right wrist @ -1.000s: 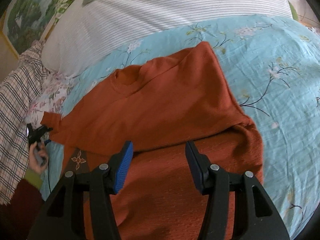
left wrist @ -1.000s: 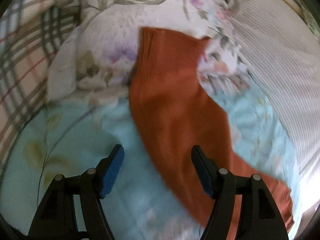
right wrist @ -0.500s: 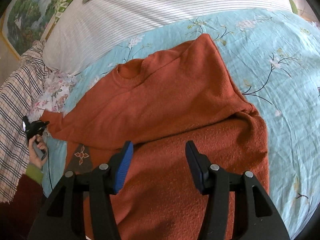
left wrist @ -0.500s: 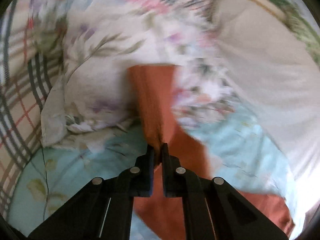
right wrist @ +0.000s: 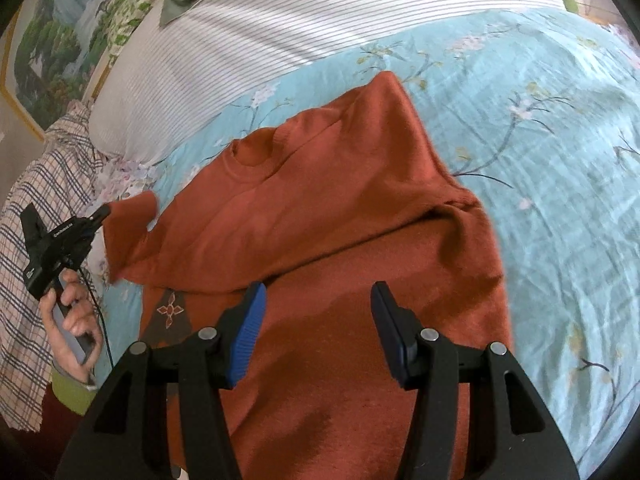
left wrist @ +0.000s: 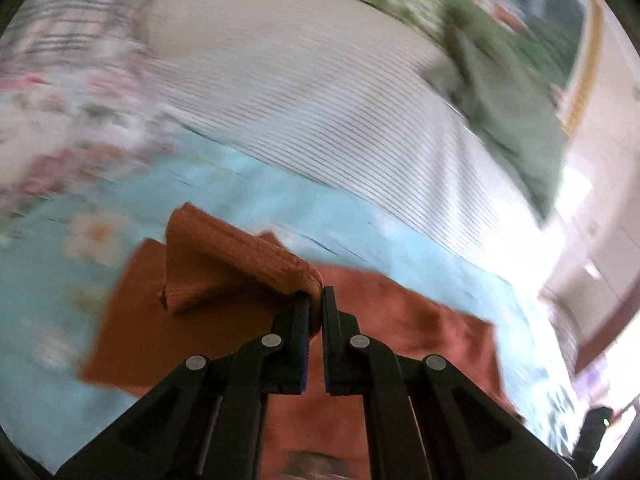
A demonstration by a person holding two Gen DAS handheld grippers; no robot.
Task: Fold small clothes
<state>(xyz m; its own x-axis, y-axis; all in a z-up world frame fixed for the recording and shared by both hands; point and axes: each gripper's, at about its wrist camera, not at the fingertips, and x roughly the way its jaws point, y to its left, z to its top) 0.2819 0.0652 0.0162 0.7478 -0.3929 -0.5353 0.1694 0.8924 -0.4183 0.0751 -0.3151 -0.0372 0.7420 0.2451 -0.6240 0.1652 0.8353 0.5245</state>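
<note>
A rust-orange sweater (right wrist: 340, 208) lies spread on the light blue floral bedsheet (right wrist: 540, 128), partly folded over itself, neckline toward the far left. My left gripper (left wrist: 315, 308) is shut on the sweater's left sleeve (left wrist: 236, 256), holding its cuff end lifted and doubled over above the sweater's body. In the right wrist view the left gripper (right wrist: 100, 214) shows at the far left, pinching the sleeve end (right wrist: 128, 224). My right gripper (right wrist: 318, 320) is open and empty, hovering over the sweater's lower part.
A white striped pillow (right wrist: 280, 32) lies along the head of the bed, with a green cloth (left wrist: 500, 92) on it. A plaid blanket (right wrist: 36, 208) and a floral pillow (left wrist: 80, 100) lie at the left. A landscape picture (right wrist: 52, 40) hangs behind.
My left gripper closed on the sleeve and lifted it, swinging it right toward the sweater's body. The left view has turned toward the striped pillow. The right gripper stayed open over the sweater.
</note>
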